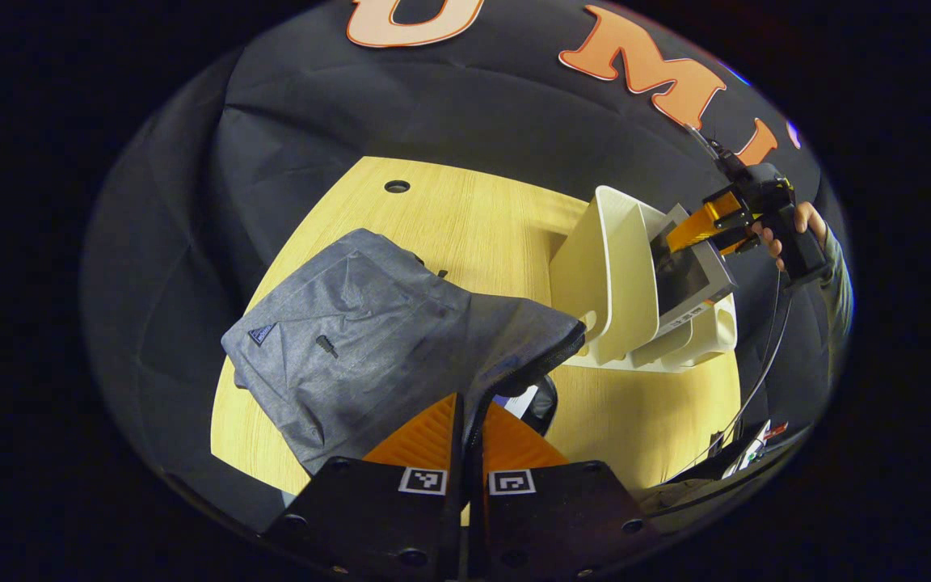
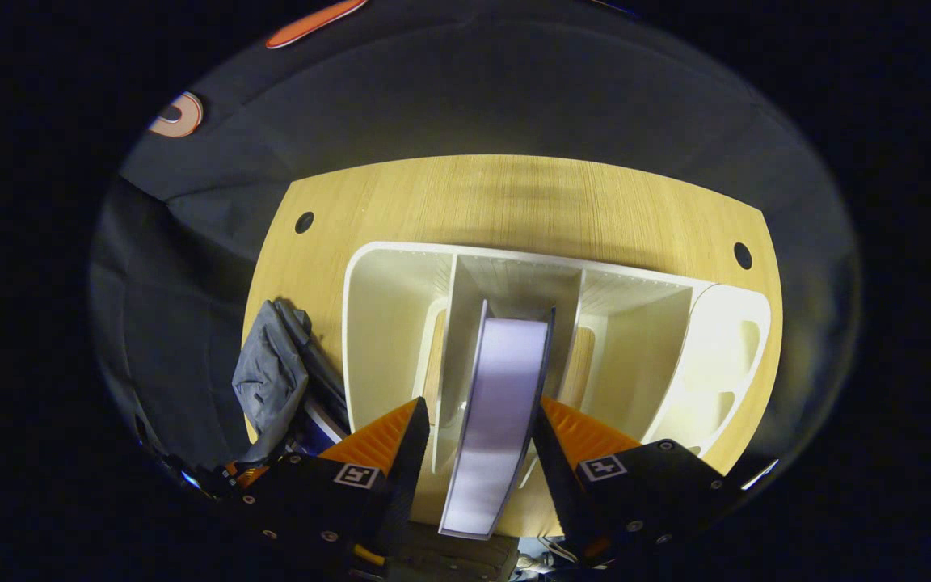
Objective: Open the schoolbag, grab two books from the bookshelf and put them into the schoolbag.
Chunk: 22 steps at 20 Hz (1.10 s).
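The left gripper (image 1: 465,420) is pinched on the schoolbag's (image 1: 385,339) opened edge, both fingers pressed on the fabric, so the mouth is held up. The schoolbag lies on the wooden table (image 1: 465,226), toward its left edge, just beside the white bookshelf (image 1: 611,275).

In the right gripper view, the right gripper (image 2: 482,436) is spread around an upright book (image 2: 498,404) in the bookshelf's middle slot. A gap is seen between the left finger and the cover; on the right side contact cannot be told. The book is judged not yet gripped.

To do this step well, the fingers should be closed squarely on both covers, and the book drawn straight up along the dividers, so the light bookshelf is not dragged or tipped. The bag mouth should be kept wide by the left gripper.

A small triangular badge (image 1: 262,333) is seen on the schoolbag; no writing on it can be read. Square coded markers are carried on the grippers.
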Each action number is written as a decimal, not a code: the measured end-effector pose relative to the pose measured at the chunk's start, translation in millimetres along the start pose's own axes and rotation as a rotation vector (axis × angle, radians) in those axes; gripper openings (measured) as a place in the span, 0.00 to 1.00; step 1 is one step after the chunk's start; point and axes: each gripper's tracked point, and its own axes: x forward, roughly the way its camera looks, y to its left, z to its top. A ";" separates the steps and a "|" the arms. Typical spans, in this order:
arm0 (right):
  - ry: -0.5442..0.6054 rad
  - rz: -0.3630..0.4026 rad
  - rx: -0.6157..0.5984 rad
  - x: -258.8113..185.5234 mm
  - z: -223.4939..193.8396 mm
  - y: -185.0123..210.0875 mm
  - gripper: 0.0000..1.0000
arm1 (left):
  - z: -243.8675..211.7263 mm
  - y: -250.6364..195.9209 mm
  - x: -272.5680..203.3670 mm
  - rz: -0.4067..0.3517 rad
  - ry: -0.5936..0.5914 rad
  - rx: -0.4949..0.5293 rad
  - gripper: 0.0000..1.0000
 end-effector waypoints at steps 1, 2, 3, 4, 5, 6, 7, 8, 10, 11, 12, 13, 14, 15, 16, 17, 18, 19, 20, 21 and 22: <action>0.003 -0.011 -0.003 3.8 -0.7 -1.9 0.72 | 0.3 -0.4 0.2 0.003 0.000 -0.001 0.05; 0.012 -0.015 -0.002 5.5 -1.2 -2.1 0.69 | 0.2 0.5 0.1 0.004 0.000 -0.003 0.05; 0.019 -0.017 0.008 7.2 -1.0 -2.0 0.64 | 0.2 0.1 0.5 0.005 0.000 -0.004 0.05; 0.022 -0.017 0.026 8.5 -1.0 -3.4 0.61 | 0.3 -0.5 0.3 0.005 0.001 -0.006 0.05; 0.017 -0.028 0.038 11.8 0.6 -5.0 0.54 | -0.3 -0.7 0.1 0.006 0.003 -0.004 0.05; 0.009 -0.042 0.047 9.3 3.4 -7.9 0.42 | 0.1 0.1 -0.7 0.007 0.001 -0.004 0.05; 0.002 -0.064 0.054 9.6 3.7 -13.0 0.55 | 0.2 -0.2 -0.6 0.009 -0.002 -0.003 0.05; -0.003 -0.066 0.066 8.4 4.6 -14.8 0.43 | 0.3 0.2 0.2 0.009 -0.005 -0.004 0.05; -0.011 -0.061 0.086 3.3 5.0 -18.5 0.39 | 0.6 0.2 0.3 0.007 -0.009 -0.007 0.05; -0.024 -0.060 0.092 -0.6 7.0 -20.1 0.39 | 0.9 -0.5 0.4 0.002 -0.011 -0.005 0.05; -0.042 -0.063 0.102 -6.8 7.7 -22.0 0.38 | 0.2 -0.1 -0.2 -0.002 -0.010 -0.005 0.05; -0.062 -0.065 0.113 -13.7 8.8 -23.6 0.38 | 1.1 -1.0 -0.3 -0.010 -0.010 -0.002 0.05; -0.081 -0.062 0.127 -21.3 7.5 -25.1 0.37 | 0.2 -0.9 -0.7 -0.014 -0.011 0.005 0.05; -0.093 -0.051 0.137 -28.2 7.0 -24.6 0.38 | 0.7 -0.3 -0.8 -0.022 -0.011 0.013 0.05; -0.102 -0.034 0.151 -35.7 4.2 -23.7 0.37 | -0.2 0.6 -0.4 -0.027 -0.012 0.023 0.05; -0.110 -0.013 0.177 -42.6 3.4 -20.3 0.37 | 0.6 0.4 -0.4 -0.034 -0.012 0.029 0.05; -0.122 0.008 0.197 -51.2 2.0 -17.4 0.37 | -0.3 0.6 -0.6 -0.039 -0.012 0.037 0.05; -0.140 0.018 0.211 -58.6 1.0 -16.2 0.37 | -0.1 1.3 -1.3 -0.044 -0.011 0.047 0.05; -0.157 0.019 0.215 -66.3 -1.0 -15.7 0.37 | 0.2 1.5 -2.2 -0.051 -0.014 0.063 0.05; -0.172 0.016 0.217 -74.2 -3.8 -16.1 0.37 | 1.2 3.4 -2.0 -0.056 -0.015 0.077 0.05; -0.186 0.015 0.220 -80.5 -8.1 -15.9 0.38 | 0.1 4.2 -2.1 -0.063 -0.017 0.089 0.05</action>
